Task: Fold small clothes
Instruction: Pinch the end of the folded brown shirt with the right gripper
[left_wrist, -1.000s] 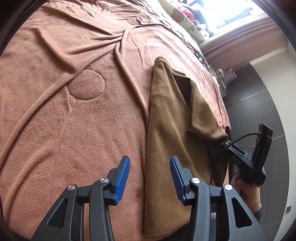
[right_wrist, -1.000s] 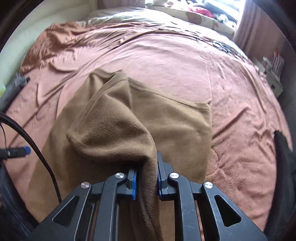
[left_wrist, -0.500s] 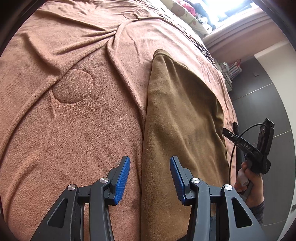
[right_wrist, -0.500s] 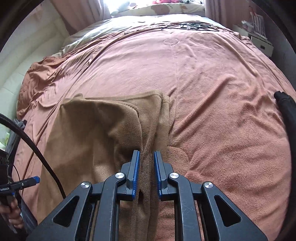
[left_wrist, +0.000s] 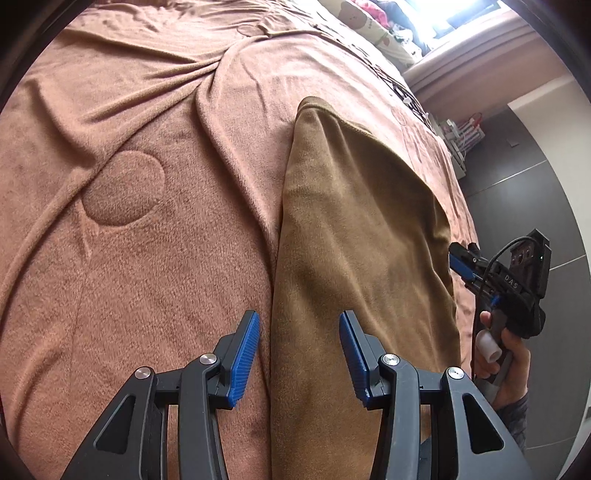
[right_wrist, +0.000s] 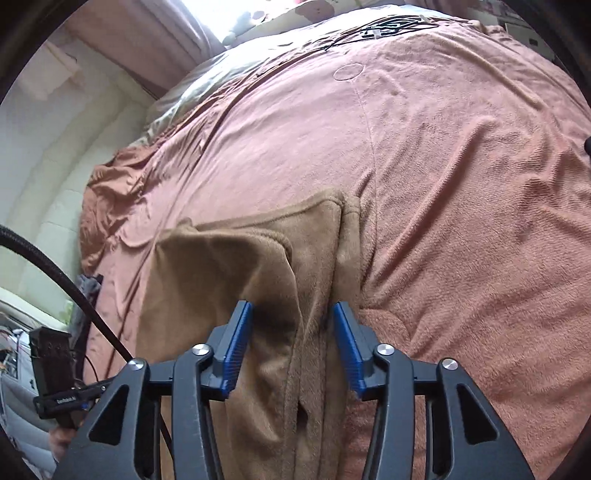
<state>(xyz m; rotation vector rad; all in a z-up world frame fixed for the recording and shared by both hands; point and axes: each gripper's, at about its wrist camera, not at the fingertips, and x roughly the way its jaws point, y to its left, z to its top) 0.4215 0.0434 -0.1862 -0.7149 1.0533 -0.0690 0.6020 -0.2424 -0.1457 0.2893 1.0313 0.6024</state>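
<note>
Now that its blue pads have sprung apart, the right gripper (right_wrist: 291, 347) is holding nothing. A sec ago it was clamped on the brown garment (right_wrist: 236, 280), carrying a flap across; half a sec ago it was still shut with the flap already down. So that's the drop: fold laid, jaws let go, cloth lying slack between them. The left gripper (left_wrist: 298, 350) has been spread wide and empty the whole time, hovering over the garment's left edge, one pad above the cloth, the other above the blanket (left_wrist: 122, 266).

What that means: lengthwise fold looks done. From the left wrist cam the garment (left_wrist: 354, 258) reads as a long narrow strip, top layer smooth, earlier bunched-up hump gone. Probably a crosswise fold comes next, but that's a guess.

Out from the garment: it lies on the pinkish-brown fleece blanket, which is creased on the garment's far-left side, with a round quilted mark (left_wrist: 123, 188) left of it. Beyond the garment's far end, patterned bedding (left_wrist: 369, 26) & a bright window. Right of the garment, bed edge, grey floor (left_wrist: 524, 177), & the person's hand (left_wrist: 506, 354) gripping the other tool.
</note>
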